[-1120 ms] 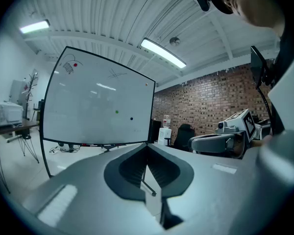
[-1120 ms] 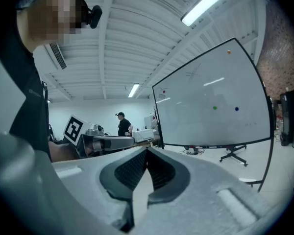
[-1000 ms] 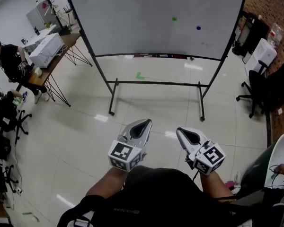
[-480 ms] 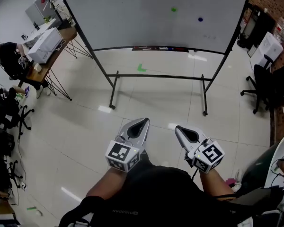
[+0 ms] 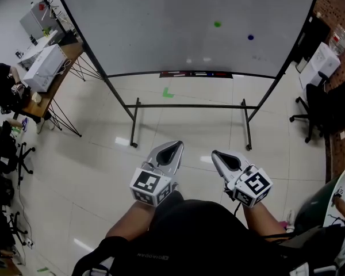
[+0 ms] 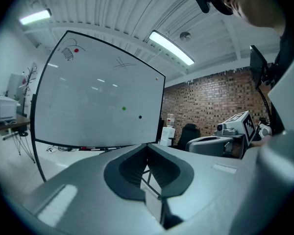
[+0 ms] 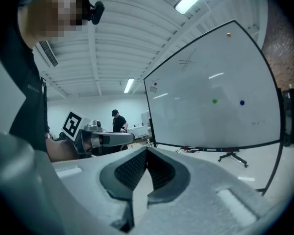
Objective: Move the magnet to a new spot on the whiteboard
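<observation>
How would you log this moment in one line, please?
phase: before reach | left gripper: shut, empty | right gripper: shut, empty | green magnet, blue magnet: on whiteboard, untouched

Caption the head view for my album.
Left gripper and right gripper, both shut, face a whiteboard with green magnet and blue magnet.

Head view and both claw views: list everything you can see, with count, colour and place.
whiteboard: one, white, black frame, on a stand ahead
green magnet: one, green, board's right half
blue magnet: one, blue, right of the green one
red dot: one, red, board's top left corner
orange dot: one, orange, board's top right corner
tape mark: one, green, floor under the board
table: one, wooden, left of the board
office chair: one, black, far right
person: one, dressed in black, far left
left claw, right claw: two, grey, shut, empty, bottom centre
</observation>
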`<state>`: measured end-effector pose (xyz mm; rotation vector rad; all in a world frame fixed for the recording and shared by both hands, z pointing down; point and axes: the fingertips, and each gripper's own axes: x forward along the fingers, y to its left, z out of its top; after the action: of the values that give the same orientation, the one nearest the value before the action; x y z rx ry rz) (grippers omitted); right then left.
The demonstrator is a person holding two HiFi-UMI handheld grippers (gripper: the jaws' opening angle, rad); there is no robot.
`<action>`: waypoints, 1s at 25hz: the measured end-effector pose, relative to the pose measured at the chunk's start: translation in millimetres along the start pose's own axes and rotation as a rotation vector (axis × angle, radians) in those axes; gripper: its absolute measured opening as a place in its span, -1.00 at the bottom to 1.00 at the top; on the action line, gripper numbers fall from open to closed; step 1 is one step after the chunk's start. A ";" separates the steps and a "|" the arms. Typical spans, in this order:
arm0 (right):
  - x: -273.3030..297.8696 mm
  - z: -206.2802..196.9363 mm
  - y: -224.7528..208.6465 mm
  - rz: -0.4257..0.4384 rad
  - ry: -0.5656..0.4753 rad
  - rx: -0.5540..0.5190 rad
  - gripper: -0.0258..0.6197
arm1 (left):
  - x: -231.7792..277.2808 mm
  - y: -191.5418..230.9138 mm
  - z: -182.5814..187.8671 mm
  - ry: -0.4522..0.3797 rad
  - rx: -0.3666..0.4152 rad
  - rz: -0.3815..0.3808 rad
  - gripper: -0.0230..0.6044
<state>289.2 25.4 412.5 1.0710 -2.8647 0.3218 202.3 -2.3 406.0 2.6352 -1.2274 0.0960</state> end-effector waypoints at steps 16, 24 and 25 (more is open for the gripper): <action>164.3 80.2 -93.2 -0.242 0.000 -0.213 -0.90 | 66.6 160.0 50.1 -0.019 -0.006 -0.134 -0.87; 192.4 120.4 -196.2 -0.356 0.029 -0.347 -0.83 | 113.4 176.4 47.8 -0.003 -0.012 -0.127 -0.87; 195.0 127.4 -211.1 -0.378 0.029 -0.367 -0.83 | 117.5 178.9 49.4 -0.005 -0.011 -0.113 -0.87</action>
<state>281.5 -282.8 350.6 1.4611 -2.4797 -0.2005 140.1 -212.9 409.0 2.6900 -1.0741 0.0632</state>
